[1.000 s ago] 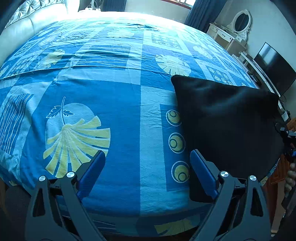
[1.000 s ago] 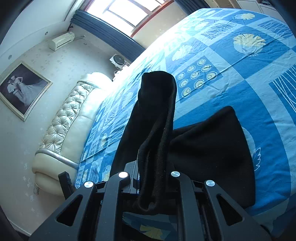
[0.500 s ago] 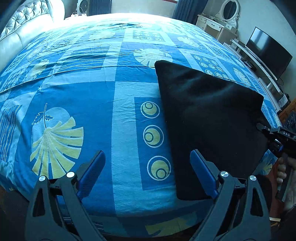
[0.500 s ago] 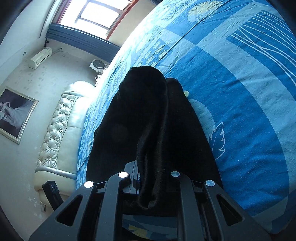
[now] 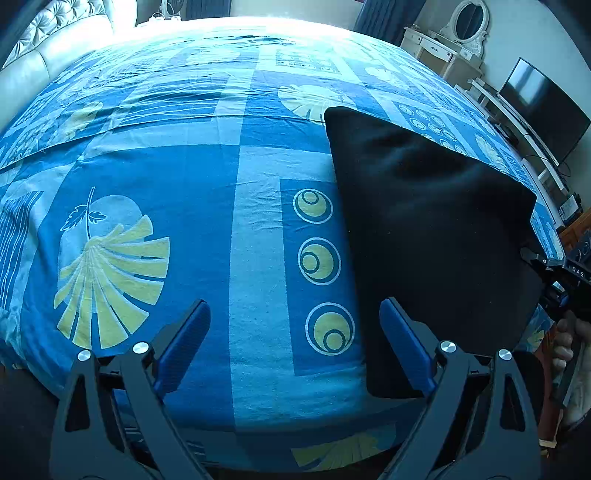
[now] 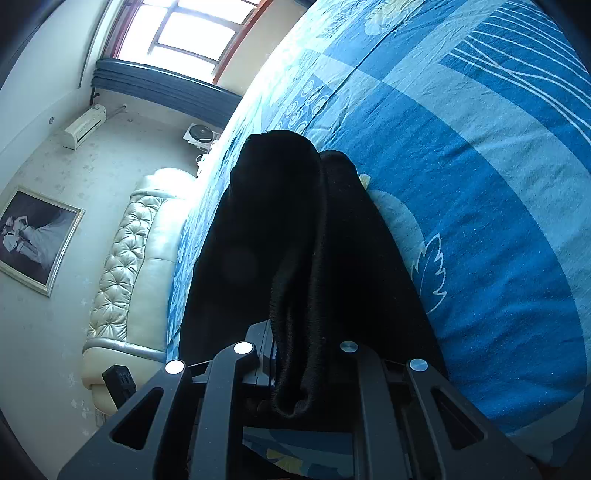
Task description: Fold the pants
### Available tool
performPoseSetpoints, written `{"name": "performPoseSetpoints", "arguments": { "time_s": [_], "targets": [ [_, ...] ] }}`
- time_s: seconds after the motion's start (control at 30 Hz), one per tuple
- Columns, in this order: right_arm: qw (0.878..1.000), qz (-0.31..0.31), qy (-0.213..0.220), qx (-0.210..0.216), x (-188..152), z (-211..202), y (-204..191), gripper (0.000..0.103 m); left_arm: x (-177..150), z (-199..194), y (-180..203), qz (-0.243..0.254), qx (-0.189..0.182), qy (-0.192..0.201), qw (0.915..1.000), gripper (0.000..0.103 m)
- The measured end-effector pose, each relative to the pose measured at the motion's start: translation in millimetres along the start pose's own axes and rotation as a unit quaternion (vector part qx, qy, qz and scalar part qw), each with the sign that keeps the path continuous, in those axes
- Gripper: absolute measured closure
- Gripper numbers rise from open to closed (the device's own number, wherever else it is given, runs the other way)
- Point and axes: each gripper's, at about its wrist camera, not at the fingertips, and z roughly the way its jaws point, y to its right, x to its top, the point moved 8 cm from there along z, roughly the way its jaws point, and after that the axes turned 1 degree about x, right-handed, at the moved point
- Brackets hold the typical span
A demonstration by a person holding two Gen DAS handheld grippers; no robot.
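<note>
The black pants (image 5: 432,229) lie folded as a dark slab on the right side of the blue patterned bed (image 5: 192,206). My left gripper (image 5: 295,332) hovers over the bed's near edge, open and empty, its right blue finger (image 5: 404,334) just over the pants' near left corner. The right gripper (image 5: 546,266) shows at the far right, gripping the pants' right edge, a hand below it. In the right wrist view my right gripper (image 6: 295,354) is shut on a bunched fold of the pants (image 6: 295,258), which drape forward onto the bed.
A cream tufted headboard (image 6: 129,266) stands along the bed's far side. A dressing table with an oval mirror (image 5: 465,26) and a television (image 5: 543,107) stand against the right wall. A window (image 6: 192,29), an air conditioner (image 6: 83,125) and a framed picture (image 6: 33,240) are on the walls.
The right gripper has sunk with the pants' edge, so the raised fold now lies lower on the rest of the pants. The left gripper has shifted slightly, staying open.
</note>
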Motion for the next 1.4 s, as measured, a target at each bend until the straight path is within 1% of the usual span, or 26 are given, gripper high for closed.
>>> {"name": "performPoseSetpoints", "arguments": {
  "time_s": [0.27,0.33,0.37,0.43,0.47,0.5,0.53,0.57,0.6,0.63,0.67,0.7,0.73,0.8,0.87,0.93,0.97,1.0,1.03,1.1,1.17,1.23,1.27,1.3,1.4],
  "targets": [
    [1.0,0.011,-0.002,0.014,2.3,-4.5,9.5,0.09,-1.9,2.0,-2.3,-0.002,-0.004,-0.004,1.0,0.01],
    [1.0,0.018,0.003,0.011,3.5,-11.7,17.1,0.09,-3.2,2.1,-5.0,-0.005,-0.011,-0.007,0.9999,0.01],
    [1.0,0.025,0.007,0.01,4.8,-17.0,22.3,0.086,-3.3,2.1,-7.8,-0.01,-0.015,-0.008,0.9998,0.01],
    [0.999,0.043,0.017,0.009,7.4,-29.2,32.0,0.086,-2.8,1.9,-16.5,-0.025,-0.024,-0.01,0.9993,0.01],
    [0.999,0.049,0.023,0.002,8.7,-36.3,35.8,0.086,-2.2,2.1,-21.7,-0.034,-0.03,-0.011,0.9989,0.01],
    [0.998,0.05,0.033,-0.008,11.5,-44.6,38.4,0.083,-1.1,1.8,-27.0,-0.045,-0.038,-0.011,0.9982,0.01],
    [0.997,0.048,0.045,-0.03,14.9,-54.0,42.2,0.078,-0.1,1.0,-30.1,-0.053,-0.047,-0.01,0.9974,0.01],
    [0.996,0.047,0.058,-0.056,18.0,-63.2,46.2,0.06,0.7,0.5,-31.7,-0.058,-0.059,-0.01,0.9966,0.01],
    [0.994,0.049,0.07,-0.062,19.4,-69.9,48.0,0.048,0.9,0.4,-31.0,-0.06,-0.073,-0.012,0.9955,0.01],
    [0.995,0.058,0.075,-0.044,20.2,-73.7,48.0,0.047,0.4,1.1,-28.8,-0.06,-0.09,-0.016,0.994,0.01],
    [0.995,0.071,0.073,-0.018,19.2,-73.9,47.4,0.045,-0.6,2.4,-24.6,-0.06,-0.107,-0.021,0.9923,0.01],
    [0.994,0.082,0.067,0.004,17.1,-71.0,46.4,0.04,-2.3,4.1,-19.4,-0.059,-0.124,-0.027,0.9901,0.01],
    [0.994,0.087,0.057,0.016,14.0,-66.0,45.4,0.037,-4.4,6.8,-13.8,-0.058,-0.139,-0.034,0.9879,0.01],
    [0.996,0.078,0.03,0.014,5.7,-51.8,41.5,0.035,-9.7,13.0,-3.9,-0.061,-0.159,-0.047,0.9843,0.01],
    [0.998,0.062,0.004,0.016,-3.2,-37.5,35.2,0.035,-11.4,15.1,-1.3,-0.067,-0.157,-0.042,0.9845,0.01],
    [0.998,0.049,-0.015,0.023,-10.0,-27.6,26.9,0.033,-9.7,16.2,-0.9,-0.075,-0.165,-0.041,0.9827,0.01],
    [0.999,0.039,-0.017,0.02,-12.0,-25.0,23.7,0.029,-8.8,16.2,-1.2,-0.08,-0.171,-0.042,0.9811,0.01],
    [0.999,0.03,-0.018,0.018,-12.7,-23.6,20.5,0.025,-7.8,16.5,-2.0,-0.085,-0.18,-0.044,0.979,0.01],
    [0.999,0.025,-0.02,0.015,-13.7,-22.5,19.1,0.025,-7.2,16.2,-2.1,-0.091,-0.192,-0.047,0.976,0.01],
    [0.999,0.027,-0.021,0.018,-13.7,-24.0,17.7,0.024,-6.0,15.3,-1.6,-0.107,-0.228,-0.054,0.9663,0.01],
    [0.999,0.033,-0.021,0.027,-10.8,-25.2,18.9,0.024,-6.6,15.7,-2.6,-0.129,-0.267,-0.065,0.9527,0.01],
    [0.999,0.033,-0.021,0.031,-10.1,-26.6,22.9,0.024,-8.4,18.1,0.4,-0.145,-0.314,-0.084,0.9346,0.01],
    [0.999,0.032,-0.021,0.031,-10.7,-26.0,22.8,0.024,-8.8,19.0,3.3,-0.148,-0.33,-0.091,0.9278,0.01],
    [0.999,0.03,-0.022,0.031,-11.7,-25.3,22.3,0.024,-8.2,19.9,7.3,-0.144,-0.341,-0.094,0.924,0.01],
    [0.999,0.021,-0.024,0.032,-12.8,-21.8,16.3,0.022,-5.8,26.6,25.6,-0.11,-0.355,-0.101,0.9229,0.01]
  ]
}}
